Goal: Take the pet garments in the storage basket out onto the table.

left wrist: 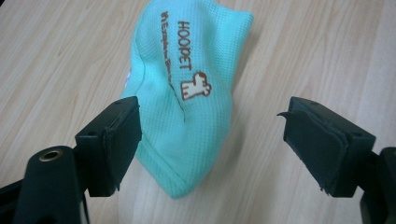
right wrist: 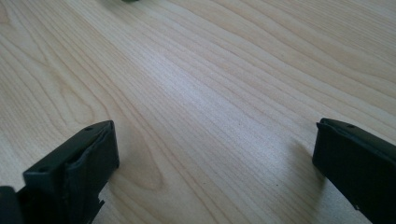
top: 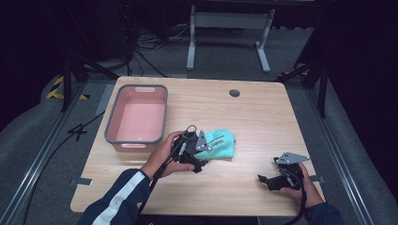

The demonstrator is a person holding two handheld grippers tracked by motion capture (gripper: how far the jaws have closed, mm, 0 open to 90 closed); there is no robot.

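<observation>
The teal garment lies mid-bench, its long axis running away from the left tongs, which stand wide with its near hem between the jaws; the right tongs, also wide, sit well apart over bare wood.

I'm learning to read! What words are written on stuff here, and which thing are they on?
"HOOPET": in brown capital letters on the green cloth, above a little brown animal drawing.
A thin line of brown script beside it on the cloth: too small to read.
No writing can be seen on the pink bin.
</observation>
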